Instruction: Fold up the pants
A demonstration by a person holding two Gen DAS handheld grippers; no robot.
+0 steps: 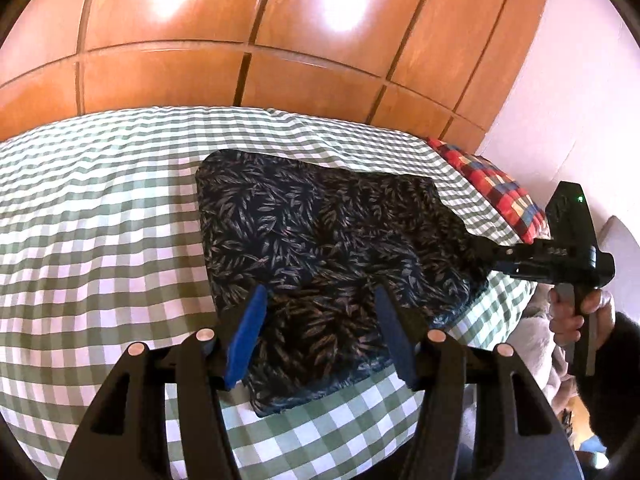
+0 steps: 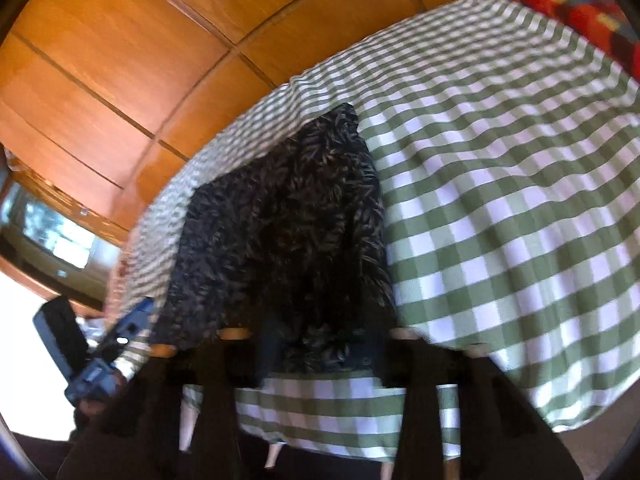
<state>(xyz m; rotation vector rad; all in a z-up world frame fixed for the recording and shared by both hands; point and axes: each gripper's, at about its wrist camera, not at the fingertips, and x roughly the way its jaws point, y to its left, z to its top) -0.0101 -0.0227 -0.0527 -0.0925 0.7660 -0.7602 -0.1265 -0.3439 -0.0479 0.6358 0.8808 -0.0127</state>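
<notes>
- Pants (image 1: 320, 248), dark with a leaf print, lie folded on the green-checked bedcover (image 1: 100, 220), toward its near edge.
- We see our left gripper (image 1: 320, 336) spread, its 2 blue pads (image 1: 248, 332) over the near end of the cloth without pressing it.
- Our right gripper (image 1: 478, 250) pinches the fabric's right edge, near the red plaid pillow (image 1: 492, 188).
- Wooden panels (image 1: 240, 40) stand beyond the far side.
</notes>
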